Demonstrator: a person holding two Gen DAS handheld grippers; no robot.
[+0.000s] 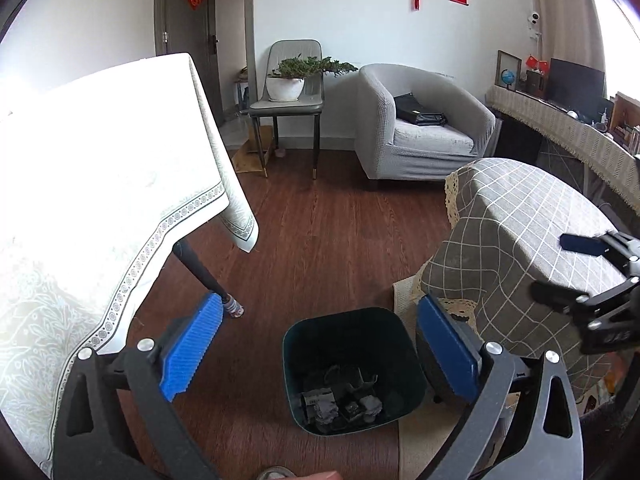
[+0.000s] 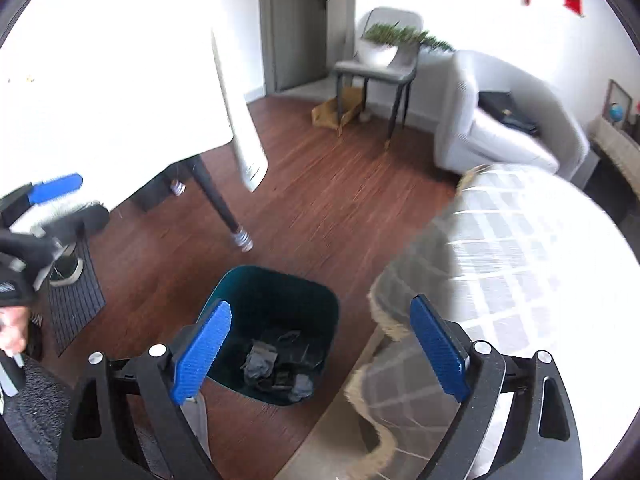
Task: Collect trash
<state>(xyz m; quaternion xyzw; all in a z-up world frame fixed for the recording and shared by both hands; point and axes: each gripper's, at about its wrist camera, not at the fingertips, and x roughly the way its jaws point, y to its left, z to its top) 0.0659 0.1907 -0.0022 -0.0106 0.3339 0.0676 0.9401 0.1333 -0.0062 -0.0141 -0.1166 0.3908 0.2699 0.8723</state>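
A dark teal trash bin (image 1: 294, 360) stands on the wooden floor, with several crumpled grey pieces of trash (image 1: 340, 400) at its bottom. My left gripper (image 1: 320, 300) hangs above it, open, with nothing between its blue pads (image 1: 192, 348). The right gripper (image 1: 568, 268) shows at the right edge of this view, also open. In the right wrist view the same bin (image 2: 276, 280) and its trash (image 2: 276, 364) lie below my right gripper (image 2: 320, 302), which is open and empty. The left gripper (image 2: 72, 202) appears at the left edge, held by a hand (image 2: 12, 328).
A table with a white cloth (image 1: 100, 160) and a dark leg (image 1: 200, 268) stands left of the bin. A seat under a checked cover (image 1: 520, 240) is close on the right. A grey armchair (image 1: 420, 128) and a chair with a potted plant (image 1: 288, 96) stand at the back wall. A dark mat (image 2: 76, 300) lies at left.
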